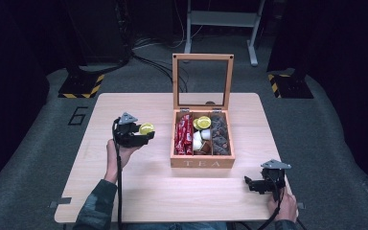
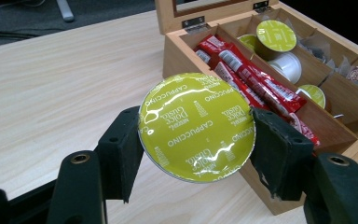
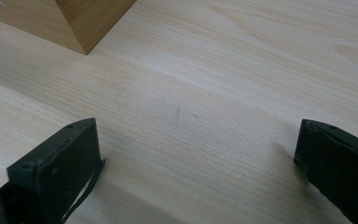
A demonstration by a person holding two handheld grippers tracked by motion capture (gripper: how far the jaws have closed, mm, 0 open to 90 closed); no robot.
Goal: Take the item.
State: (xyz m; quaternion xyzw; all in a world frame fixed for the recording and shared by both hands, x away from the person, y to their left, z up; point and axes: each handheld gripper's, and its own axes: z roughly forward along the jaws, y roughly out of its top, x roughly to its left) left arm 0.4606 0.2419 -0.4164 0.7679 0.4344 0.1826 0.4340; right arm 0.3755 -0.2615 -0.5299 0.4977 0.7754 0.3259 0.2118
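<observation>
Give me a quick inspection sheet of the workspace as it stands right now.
Surface: light wood table, bare apart from the box.
Job's things: open wooden tea box, lid upright; red sachets, coffee capsules, tea bags in separate compartments.
Clutter: nothing seen.
Grippers: left tool clamps a green cappuccino capsule left of the box; right tool open, empty, low over the table.
Cables: black lead trails from left tool.
Surroundings: grey floor, hazard-striped bases.

Tea box (image 1: pixel 202 163) at the centre of the table (image 1: pixel 139 191), lid (image 1: pixel 202 81) upright on its far side. Three compartments: sachets (image 1: pixel 184 135) left, capsules (image 1: pixel 201 129) middle, tea bags (image 1: pixel 220 135) right. Left gripper (image 1: pixel 141 134) with a capsule (image 2: pixel 197 126) left of the box; right gripper (image 1: pixel 254 184) near the front right corner.
</observation>
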